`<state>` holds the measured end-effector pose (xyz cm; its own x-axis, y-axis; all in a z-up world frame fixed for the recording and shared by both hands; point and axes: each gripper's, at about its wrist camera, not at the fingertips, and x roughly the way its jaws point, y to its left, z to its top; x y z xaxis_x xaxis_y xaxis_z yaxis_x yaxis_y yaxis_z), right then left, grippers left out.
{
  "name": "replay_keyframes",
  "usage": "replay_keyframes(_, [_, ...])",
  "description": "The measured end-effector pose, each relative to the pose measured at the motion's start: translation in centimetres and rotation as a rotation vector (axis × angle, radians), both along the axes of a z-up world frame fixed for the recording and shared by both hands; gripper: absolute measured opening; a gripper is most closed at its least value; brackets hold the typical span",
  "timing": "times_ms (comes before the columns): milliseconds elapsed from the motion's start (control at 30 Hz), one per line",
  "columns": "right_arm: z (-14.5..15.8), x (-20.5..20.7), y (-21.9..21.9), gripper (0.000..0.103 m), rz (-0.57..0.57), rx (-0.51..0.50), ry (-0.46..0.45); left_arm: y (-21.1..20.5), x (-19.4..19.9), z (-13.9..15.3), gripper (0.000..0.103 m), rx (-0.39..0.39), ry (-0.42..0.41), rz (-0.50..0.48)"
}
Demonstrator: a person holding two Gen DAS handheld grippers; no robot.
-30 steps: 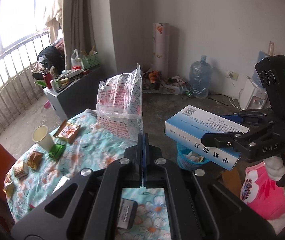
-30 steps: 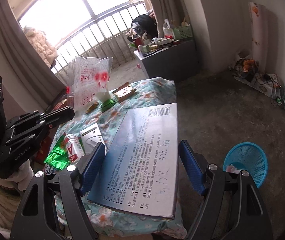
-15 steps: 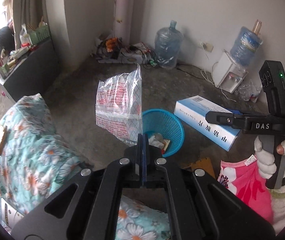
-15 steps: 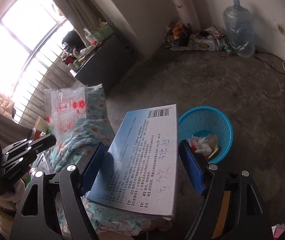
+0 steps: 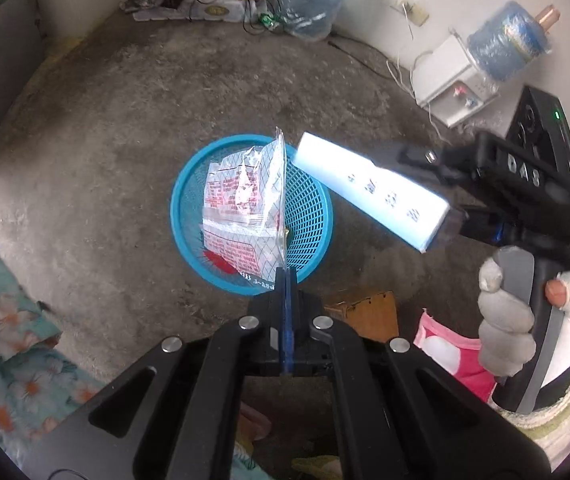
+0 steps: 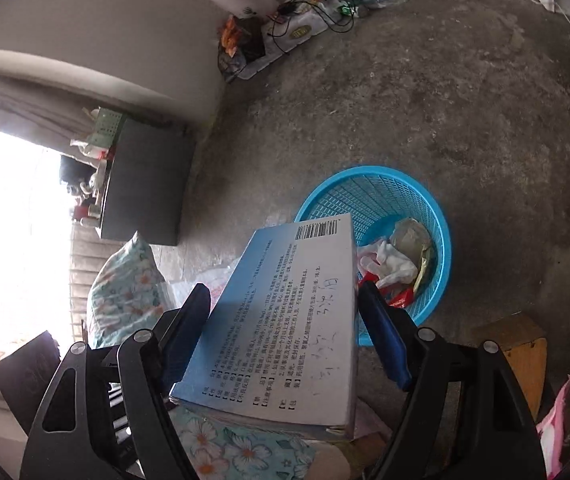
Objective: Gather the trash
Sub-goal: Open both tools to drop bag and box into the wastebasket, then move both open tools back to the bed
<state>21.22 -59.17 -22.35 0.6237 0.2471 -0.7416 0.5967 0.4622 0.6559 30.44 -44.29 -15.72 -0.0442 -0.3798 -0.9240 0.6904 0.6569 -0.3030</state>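
The left tool [image 5: 286, 276] is pinched tight on the edge of a crinkly plastic bag [image 5: 245, 208]. The bag hangs right over the blue basket [image 5: 189, 184] on the floor. I think the best thing now is to let go only while the bag is over the middle, so it drops inside and does not catch the rim. The right tool [image 6: 285, 340] squeezes a big blue box [image 6: 281, 320] by its two long sides. In the left view the box tips over the far edge of the basket. It looks wide, so it should probably go in end first, after the bag.
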Motion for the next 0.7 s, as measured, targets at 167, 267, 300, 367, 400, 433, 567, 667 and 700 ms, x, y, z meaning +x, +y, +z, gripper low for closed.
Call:
replay_keyframes(167, [-5.0, 1.1, -1.4, 0.075, -0.045, -0.055, 0.101, -2.4, -0.3, -2.8, 0.035, 0.085, -0.071, 0.0])
replay_keyframes(267, [-5.9, 0.3, -1.3, 0.075, -0.052, -0.045, 0.109, -1.6, -0.2, -2.0, 0.038, 0.058, -0.069, 0.027])
replay_keyframes(300, [-5.9, 0.1, -1.4, 0.075, -0.05, -0.043, 0.103, -1.1, -0.2, -1.4, 0.038, 0.048, -0.078, 0.032])
replay_keyframes(367, [-5.1, -0.6, -1.3, 0.075, -0.051, -0.072, 0.101, 0.0, -0.3, 0.0, 0.045, 0.025, -0.107, 0.049])
replay_keyframes(400, [-4.5, -0.9, -1.2, 0.075, -0.047, -0.099, 0.09, 0.5, -0.4, 0.6, 0.045, 0.009, -0.122, 0.058])
replay_keyframes(433, [-3.8, -1.1, -0.9, 0.075, -0.042, -0.123, 0.079, 1.1, -0.6, 1.5, 0.046, -0.009, -0.136, 0.067])
replay_keyframes(567, [0.7, -1.7, 0.9, 0.075, -0.02, -0.246, 0.039, 4.3, -1.7, 5.2, 0.054, -0.096, -0.18, 0.113])
replay_keyframes(667, [5.5, -1.5, 3.9, 0.075, 0.022, -0.365, 0.0, 7.4, -3.2, 8.8, 0.061, -0.169, -0.225, 0.149])
replay_keyframes(700, [7.0, -1.6, 5.0, 0.075, 0.033, -0.402, -0.015, 8.6, -3.7, 10.2, 0.062, -0.198, -0.246, 0.162])
